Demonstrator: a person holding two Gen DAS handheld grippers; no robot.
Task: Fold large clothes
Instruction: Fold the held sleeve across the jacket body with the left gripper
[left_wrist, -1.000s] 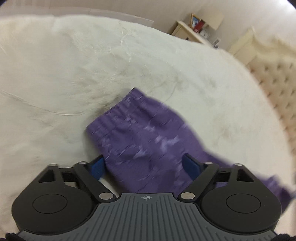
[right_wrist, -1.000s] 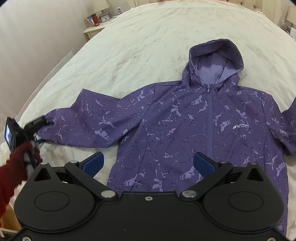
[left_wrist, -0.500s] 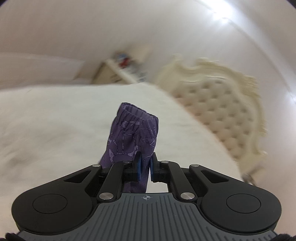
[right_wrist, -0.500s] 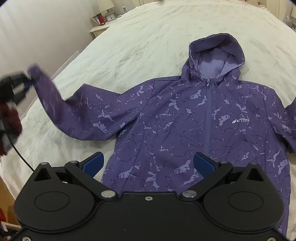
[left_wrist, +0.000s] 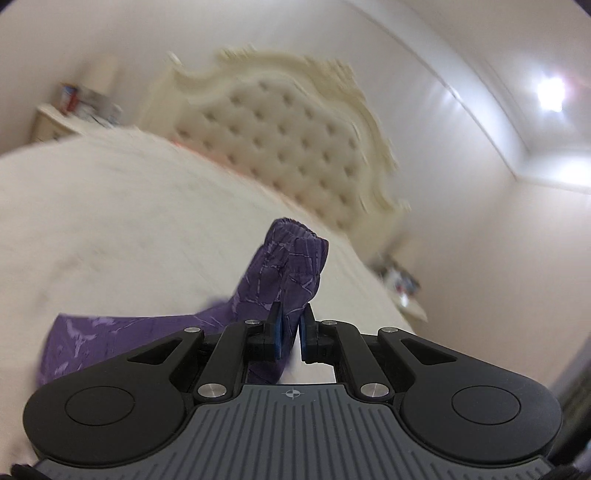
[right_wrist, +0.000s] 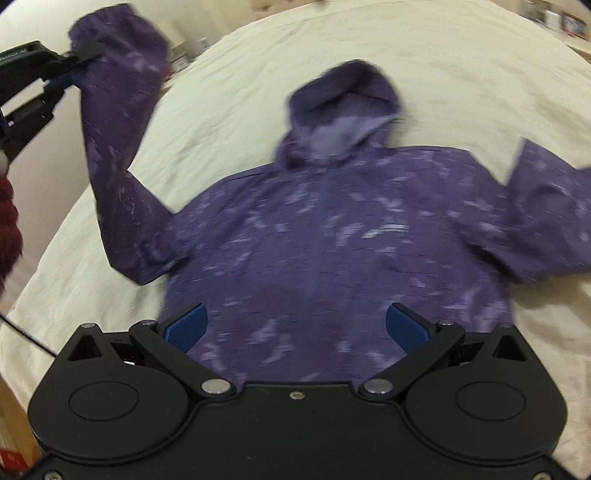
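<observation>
A purple patterned hooded jacket (right_wrist: 332, 236) lies front up on the cream bedspread (right_wrist: 240, 88), hood toward the far side. My left gripper (left_wrist: 290, 325) is shut on the sleeve (left_wrist: 291, 258) near its cuff, which sticks up past the pads. In the right wrist view that left gripper (right_wrist: 77, 55) holds the sleeve (right_wrist: 118, 110) lifted high above the bed at the upper left. My right gripper (right_wrist: 295, 328) is open above the jacket's lower front, with nothing between its blue pads (right_wrist: 184, 326). The other sleeve (right_wrist: 546, 214) lies flat at the right.
A tufted cream headboard (left_wrist: 288, 136) stands behind the bed. Bedside tables with small objects sit at the left (left_wrist: 74, 110) and right (left_wrist: 402, 288) of it. A dark red sleeve (right_wrist: 9, 225) of the person is at the left edge.
The left gripper closed on the sleeve cuff, then lifted it off the bed and swung it up and inward. The right gripper moved toward the jacket's lower middle, staying open.
</observation>
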